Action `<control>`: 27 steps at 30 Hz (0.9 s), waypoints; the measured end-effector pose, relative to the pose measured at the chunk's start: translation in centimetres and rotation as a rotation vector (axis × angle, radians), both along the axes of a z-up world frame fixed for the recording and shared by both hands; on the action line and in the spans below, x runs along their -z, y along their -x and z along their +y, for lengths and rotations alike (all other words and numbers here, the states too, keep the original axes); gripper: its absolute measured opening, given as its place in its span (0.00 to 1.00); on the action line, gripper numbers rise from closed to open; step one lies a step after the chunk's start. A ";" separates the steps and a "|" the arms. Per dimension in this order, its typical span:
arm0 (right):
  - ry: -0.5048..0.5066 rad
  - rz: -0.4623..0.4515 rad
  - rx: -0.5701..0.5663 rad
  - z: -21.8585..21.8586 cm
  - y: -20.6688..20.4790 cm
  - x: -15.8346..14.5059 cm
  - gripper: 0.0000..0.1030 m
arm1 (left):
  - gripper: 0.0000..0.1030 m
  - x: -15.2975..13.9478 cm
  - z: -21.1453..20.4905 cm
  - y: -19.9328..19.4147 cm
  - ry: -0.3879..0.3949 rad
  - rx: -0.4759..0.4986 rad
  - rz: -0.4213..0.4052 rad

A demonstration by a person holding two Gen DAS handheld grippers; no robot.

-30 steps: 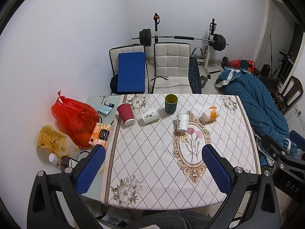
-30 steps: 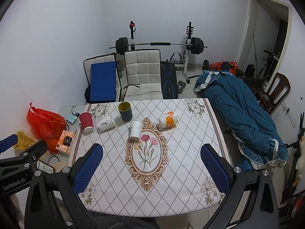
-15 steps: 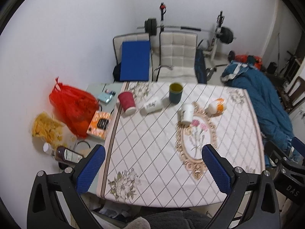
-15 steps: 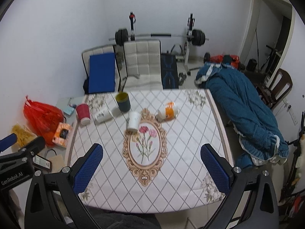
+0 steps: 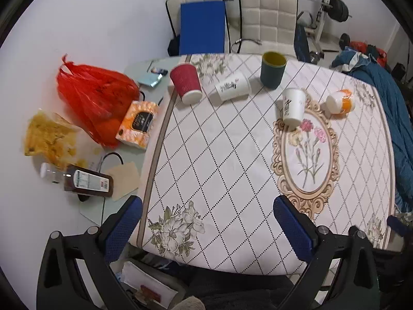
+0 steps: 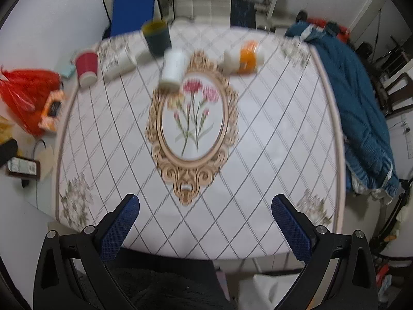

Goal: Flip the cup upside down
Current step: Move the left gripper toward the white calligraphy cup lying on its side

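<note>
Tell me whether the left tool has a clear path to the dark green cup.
Probably yes: the left tool is open and empty, only bare tablecloth lies ahead, and the dark green cup stands upright between two white cups.

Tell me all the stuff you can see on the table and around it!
Green cup: 1, dark green, yellow inside, upright, table's far side.
Red cup: 1, far left corner.
White cups: 2, one lying down, one by the flower oval.
Orange-and-white cup: 1, lying at far right.
Tablecloth: 1, white diamonds.
Red bag: 1, left of table.
Tissue pack: 1, orange.
Brown bottle: 1, lying down.
Chairs: 2, white.
Left tongs: open.
Right tongs: open.
</note>
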State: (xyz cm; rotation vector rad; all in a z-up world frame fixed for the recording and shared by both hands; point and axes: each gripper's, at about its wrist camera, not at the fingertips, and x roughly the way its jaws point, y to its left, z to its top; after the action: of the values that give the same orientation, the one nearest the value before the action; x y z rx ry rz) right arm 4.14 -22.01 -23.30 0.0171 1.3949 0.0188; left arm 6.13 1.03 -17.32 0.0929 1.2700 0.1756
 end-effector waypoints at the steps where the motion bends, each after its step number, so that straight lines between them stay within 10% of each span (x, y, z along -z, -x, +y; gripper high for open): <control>1: -0.004 0.021 -0.001 0.1 -0.1 0.9 1.00 | 1.00 0.7 0.1 -0.5 -0.003 0.001 0.012; 27: 0.006 0.247 0.107 4.8 -13.2 12.6 1.00 | 1.00 11.8 1.8 -22.0 -0.030 0.153 0.129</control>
State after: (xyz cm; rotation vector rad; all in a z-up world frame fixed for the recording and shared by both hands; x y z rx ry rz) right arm 17.31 -17.20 -35.89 0.0914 1.6393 -0.0785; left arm 28.17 2.81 -29.13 0.2296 1.3827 0.0580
